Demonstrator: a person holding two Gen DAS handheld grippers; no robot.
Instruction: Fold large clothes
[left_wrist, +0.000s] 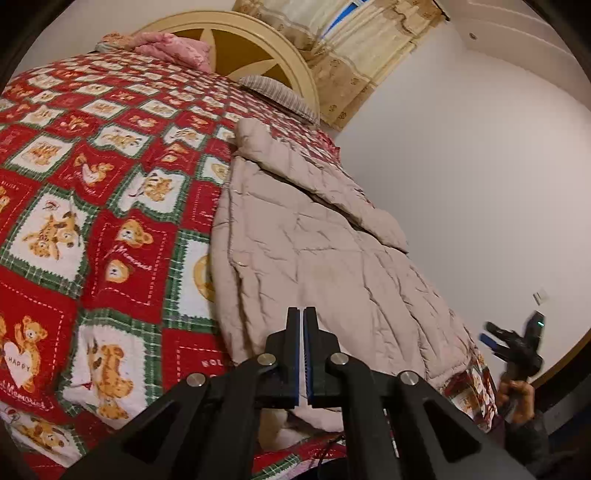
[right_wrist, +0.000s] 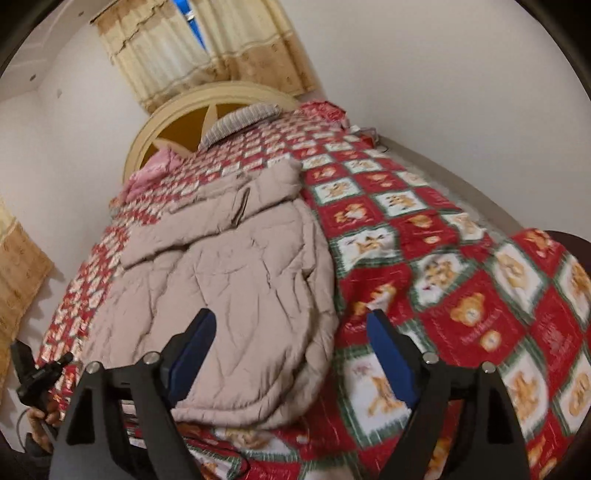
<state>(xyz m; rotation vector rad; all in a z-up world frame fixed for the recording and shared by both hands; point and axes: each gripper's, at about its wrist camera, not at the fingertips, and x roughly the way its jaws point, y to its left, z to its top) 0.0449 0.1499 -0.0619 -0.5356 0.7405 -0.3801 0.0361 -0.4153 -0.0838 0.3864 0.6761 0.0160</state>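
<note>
The padded coat lies lengthwise on the bed quilt, sides apparently folded inward; cross folds remain. The left gripper is closed and empty. The right gripper stands wide above the coat's hem, holding nothing.

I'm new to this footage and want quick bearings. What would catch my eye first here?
The red teddy-bear quilt covering the whole bed grabs you first. On it lies a beige puffy coat, lengthwise toward the near edge, partly folded. Behind, a cream arched headboard stands under tan curtains.
</note>
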